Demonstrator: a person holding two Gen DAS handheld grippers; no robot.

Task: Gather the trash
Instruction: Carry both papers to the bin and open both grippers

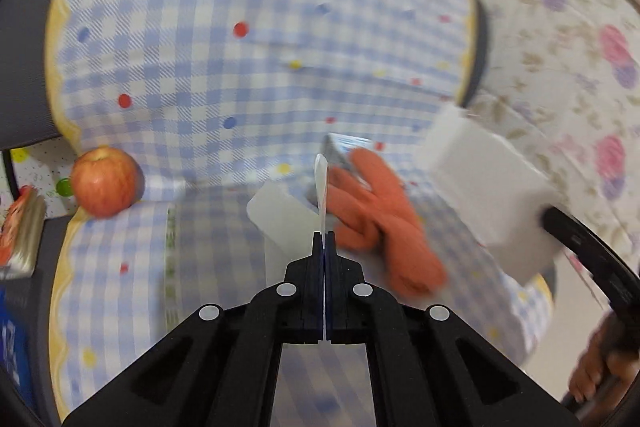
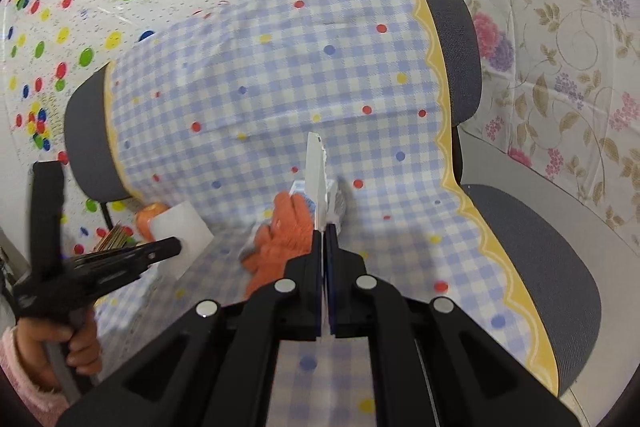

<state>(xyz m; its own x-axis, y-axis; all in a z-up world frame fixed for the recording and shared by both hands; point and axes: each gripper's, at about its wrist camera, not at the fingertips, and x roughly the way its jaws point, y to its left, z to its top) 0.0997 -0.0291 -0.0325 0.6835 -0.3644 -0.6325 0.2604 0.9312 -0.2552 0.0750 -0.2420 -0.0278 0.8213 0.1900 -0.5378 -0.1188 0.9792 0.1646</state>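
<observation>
My left gripper (image 1: 324, 239) is shut on a thin white paper scrap (image 1: 321, 187), seen edge-on in its own view. From the right wrist view the same left gripper (image 2: 176, 247) pinches that white paper scrap (image 2: 180, 233) at the left. My right gripper (image 2: 325, 231) is shut on another white paper piece (image 2: 316, 175). From the left it shows as a blurred white sheet (image 1: 492, 195) on the right gripper (image 1: 548, 217). An orange glove (image 1: 380, 215) (image 2: 284, 239) lies on the checked seat, over a blue-white wrapper (image 1: 344, 149) (image 2: 300, 189).
A red apple (image 1: 106, 181) sits at the seat's left edge. The grey chair (image 2: 452, 47) carries a blue checked cloth (image 2: 280, 87). A colourful packet (image 1: 20, 231) lies off the seat at far left. A hand (image 2: 80, 343) holds the left tool.
</observation>
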